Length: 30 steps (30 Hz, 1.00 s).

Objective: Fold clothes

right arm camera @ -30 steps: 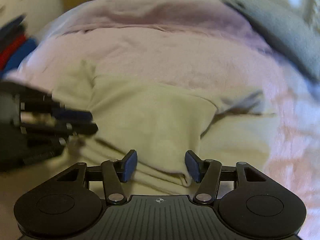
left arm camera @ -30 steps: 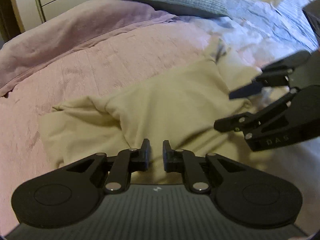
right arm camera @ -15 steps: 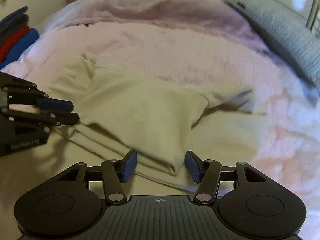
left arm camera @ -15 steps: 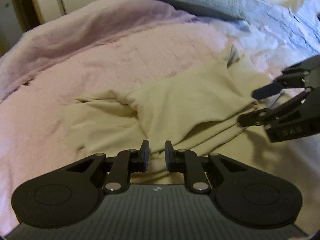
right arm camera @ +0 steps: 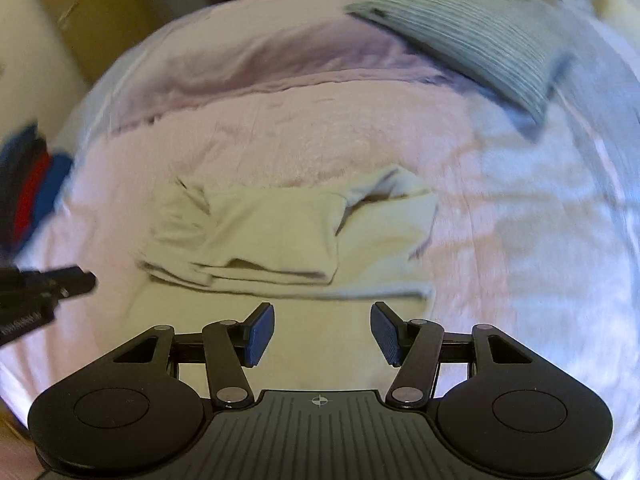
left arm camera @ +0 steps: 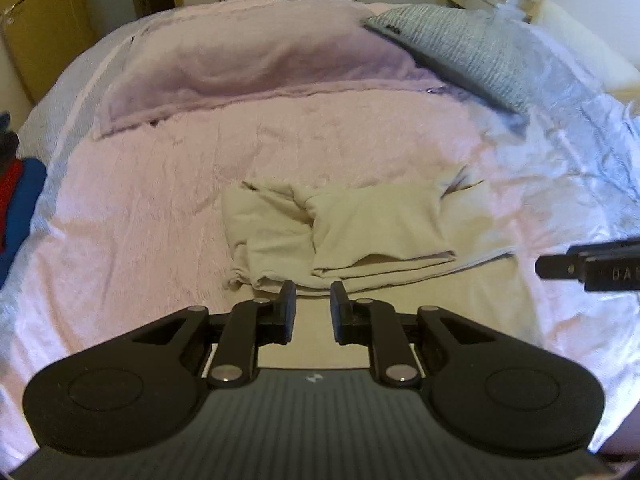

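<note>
Your left gripper [left arm camera: 313, 307] is opening and your right gripper [right arm camera: 322, 334] stands apart — both empty. The beige garment [left arm camera: 360, 232] at centre lies loosely folded; a careless regrasp could undo its layers.

From my left camera, the garment [left arm camera: 340, 236] lies at centre on the blanket [left arm camera: 160, 200], just beyond my left gripper [left arm camera: 313, 308]. A pillow [left arm camera: 472, 52] sits at one o'clock, stacked clothes [left arm camera: 16, 200] at nine, my right gripper [left arm camera: 560, 266] at three.
</note>
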Each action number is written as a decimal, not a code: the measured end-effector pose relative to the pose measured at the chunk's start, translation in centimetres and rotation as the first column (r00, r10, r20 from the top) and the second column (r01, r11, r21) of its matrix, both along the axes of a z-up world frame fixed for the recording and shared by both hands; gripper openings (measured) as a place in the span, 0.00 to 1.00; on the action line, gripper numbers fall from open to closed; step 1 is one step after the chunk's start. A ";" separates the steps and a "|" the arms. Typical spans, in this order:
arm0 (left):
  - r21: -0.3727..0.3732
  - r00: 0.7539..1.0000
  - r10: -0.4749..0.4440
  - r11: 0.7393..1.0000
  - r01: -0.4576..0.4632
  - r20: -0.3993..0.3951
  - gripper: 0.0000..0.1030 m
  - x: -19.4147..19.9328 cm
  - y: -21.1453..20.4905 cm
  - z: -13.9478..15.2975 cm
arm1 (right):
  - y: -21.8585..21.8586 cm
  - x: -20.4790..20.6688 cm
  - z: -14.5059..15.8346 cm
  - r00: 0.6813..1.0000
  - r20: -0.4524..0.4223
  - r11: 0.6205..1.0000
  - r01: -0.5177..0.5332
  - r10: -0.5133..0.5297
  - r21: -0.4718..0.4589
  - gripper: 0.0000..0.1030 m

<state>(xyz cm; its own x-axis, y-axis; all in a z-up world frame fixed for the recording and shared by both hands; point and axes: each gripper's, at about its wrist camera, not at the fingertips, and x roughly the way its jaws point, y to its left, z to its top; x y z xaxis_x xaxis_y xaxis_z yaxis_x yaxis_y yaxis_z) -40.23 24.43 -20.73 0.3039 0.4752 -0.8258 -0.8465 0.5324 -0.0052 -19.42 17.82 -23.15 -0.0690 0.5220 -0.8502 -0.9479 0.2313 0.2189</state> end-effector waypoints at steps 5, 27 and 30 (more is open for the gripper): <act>0.035 0.998 -0.064 0.997 0.065 -0.027 0.22 -2.8 -2.2 3.6 | -5.2 -2.9 3.2 0.994 -0.018 0.994 0.107 -0.107 0.004 0.56; 0.137 0.998 -0.070 0.988 0.070 -0.005 0.28 -15.9 -13.9 11.7 | -18.2 -16.8 11.7 0.975 0.040 0.972 0.213 -0.218 0.104 0.56; 0.139 0.999 -0.034 0.990 0.034 -0.003 0.28 -15.3 -14.6 11.7 | -18.5 -16.1 11.5 0.984 0.051 0.981 0.167 -0.173 0.101 0.56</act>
<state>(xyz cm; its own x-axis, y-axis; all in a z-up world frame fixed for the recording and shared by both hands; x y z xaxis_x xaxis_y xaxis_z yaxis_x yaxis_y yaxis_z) -55.49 9.81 -9.00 0.3212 0.5746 -0.7528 -0.8278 0.5565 0.0716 -35.56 -0.68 -11.60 0.0764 0.6007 -0.7958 -0.9085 0.3709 0.1927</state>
